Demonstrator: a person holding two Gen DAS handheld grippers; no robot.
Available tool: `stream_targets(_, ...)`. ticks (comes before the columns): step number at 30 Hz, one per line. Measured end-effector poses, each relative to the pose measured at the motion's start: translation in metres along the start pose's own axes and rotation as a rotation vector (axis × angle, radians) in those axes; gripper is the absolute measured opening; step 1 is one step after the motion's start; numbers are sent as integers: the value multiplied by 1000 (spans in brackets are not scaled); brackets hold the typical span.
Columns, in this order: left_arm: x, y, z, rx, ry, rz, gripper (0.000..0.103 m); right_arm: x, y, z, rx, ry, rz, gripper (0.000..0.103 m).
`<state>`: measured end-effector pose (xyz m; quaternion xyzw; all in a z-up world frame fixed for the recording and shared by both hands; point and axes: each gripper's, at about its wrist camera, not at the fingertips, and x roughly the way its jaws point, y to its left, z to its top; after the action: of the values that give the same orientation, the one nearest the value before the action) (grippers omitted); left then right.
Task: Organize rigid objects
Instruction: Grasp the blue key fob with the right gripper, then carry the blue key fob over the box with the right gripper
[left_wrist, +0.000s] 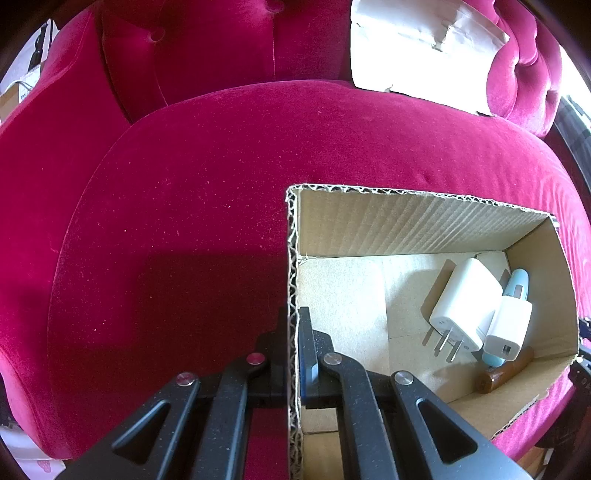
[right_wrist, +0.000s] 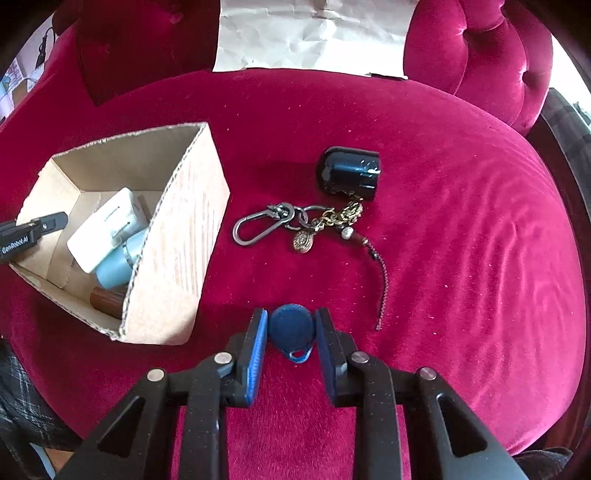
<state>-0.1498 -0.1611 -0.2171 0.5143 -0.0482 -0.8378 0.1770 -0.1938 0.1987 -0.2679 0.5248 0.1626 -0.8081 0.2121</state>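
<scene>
An open cardboard box (left_wrist: 406, 221) stands on the red velvet seat (left_wrist: 184, 221). My left gripper (left_wrist: 293, 332) is shut on the box's near-left wall, one finger inside and one outside. Inside lie two white chargers (left_wrist: 465, 302), a light blue tube (left_wrist: 519, 284) and a brown cylinder (left_wrist: 506, 373). In the right wrist view the box (right_wrist: 177, 240) is at left, with the left gripper's fingertip (right_wrist: 55, 219) on its far edge. My right gripper (right_wrist: 291, 312) points down at the seat, its blue pads touching both sides of a blue key fob (right_wrist: 291, 328).
A black charger (right_wrist: 349, 171) and a keychain with a carabiner (right_wrist: 295, 221) lie on the cushion beyond the fob. Crumpled brown paper (right_wrist: 314, 33) leans against the tufted backrest. The padded armrest (right_wrist: 480, 55) rises at right. A plaid sleeve (right_wrist: 22, 387) shows at lower left.
</scene>
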Motion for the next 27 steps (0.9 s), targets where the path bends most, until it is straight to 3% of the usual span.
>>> stream_targets(13,7,26,8,-1,-2,-1,2,-44,3,-6,6,-63,-19,28)
stream_targets(27,8,39,10,-6,-2,-1,2,-65,26,34,-27,-117,-7,28)
